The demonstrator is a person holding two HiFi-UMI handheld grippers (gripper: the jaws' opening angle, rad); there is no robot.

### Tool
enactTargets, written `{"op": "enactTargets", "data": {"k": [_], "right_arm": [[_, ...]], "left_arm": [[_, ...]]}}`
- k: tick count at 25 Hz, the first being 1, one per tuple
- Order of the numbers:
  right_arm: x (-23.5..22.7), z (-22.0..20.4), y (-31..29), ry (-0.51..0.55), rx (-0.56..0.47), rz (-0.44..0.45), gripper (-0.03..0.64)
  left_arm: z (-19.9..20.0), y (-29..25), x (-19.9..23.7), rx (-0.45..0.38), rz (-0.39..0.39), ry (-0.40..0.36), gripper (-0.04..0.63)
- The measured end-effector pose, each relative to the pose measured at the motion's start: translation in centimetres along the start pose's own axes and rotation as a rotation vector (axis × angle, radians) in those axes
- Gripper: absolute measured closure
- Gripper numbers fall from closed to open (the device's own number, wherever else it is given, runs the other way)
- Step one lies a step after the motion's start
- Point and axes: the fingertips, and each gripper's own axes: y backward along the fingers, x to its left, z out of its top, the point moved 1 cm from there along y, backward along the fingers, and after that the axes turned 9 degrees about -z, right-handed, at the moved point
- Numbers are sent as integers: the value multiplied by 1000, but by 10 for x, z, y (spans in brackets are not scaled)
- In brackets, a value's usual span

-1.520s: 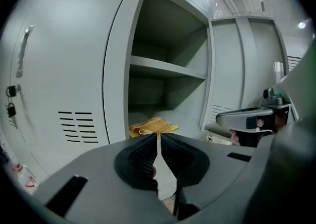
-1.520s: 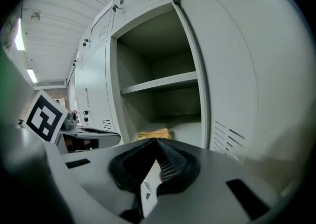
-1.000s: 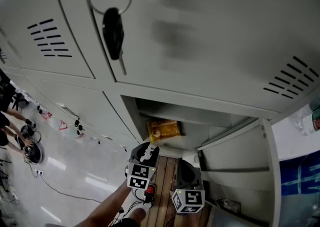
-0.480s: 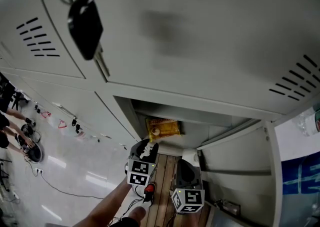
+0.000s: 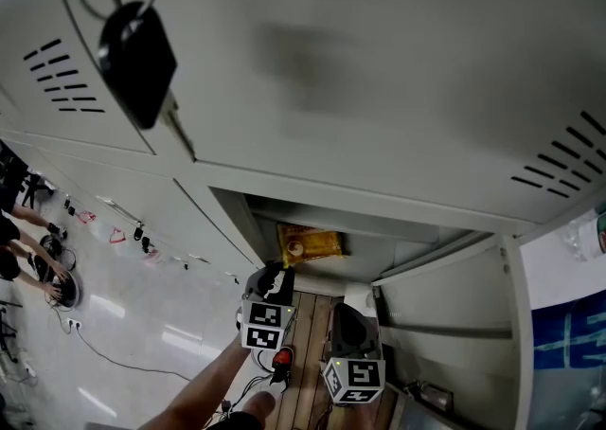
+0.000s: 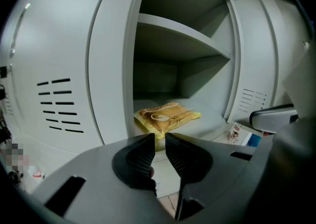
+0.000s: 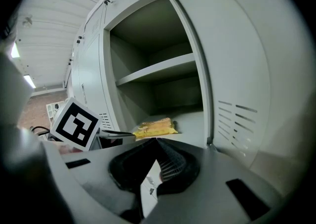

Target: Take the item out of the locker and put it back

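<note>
A yellow snack packet (image 5: 311, 245) lies flat on the floor of the open locker compartment (image 6: 197, 114), near its front edge. In the left gripper view the packet (image 6: 165, 117) sits just beyond my left gripper (image 6: 160, 135), whose jaws have just been closing and now stand a narrow gap apart with nothing between them. My left gripper (image 5: 275, 277) hovers outside the opening, short of the packet. My right gripper (image 5: 348, 313) hangs lower and to the right, its jaws (image 7: 157, 140) shut and empty. The packet (image 7: 154, 128) also shows in the right gripper view.
The locker door (image 5: 445, 310) stands swung open at the right. An empty shelf (image 6: 180, 33) spans the compartment above the packet. A black key on a ring (image 5: 137, 63) dangles from the locker above. Cables and people (image 5: 38, 258) are on the floor at far left.
The left gripper's jaws have narrowed. The key on its ring has swung left and nearer in the head view. Both grippers stay in place before the opening.
</note>
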Motion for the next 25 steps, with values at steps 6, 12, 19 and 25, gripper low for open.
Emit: {"op": "enactTargets", "data": {"k": [6, 12, 19, 25], "right_arm": [[-3, -1, 0, 0, 3, -4, 600], [-7, 0, 2, 1, 2, -10, 600], [-8, 8, 8, 10, -8, -15, 600], [-9, 26, 25, 31, -37, -32, 600]], "left_arm": [[1, -3, -1, 7, 4, 1, 559], [0, -3, -3, 12, -14, 9, 574], [7, 3, -6, 0, -21, 7, 575], [24, 20, -15, -26, -30, -17, 575]]}}
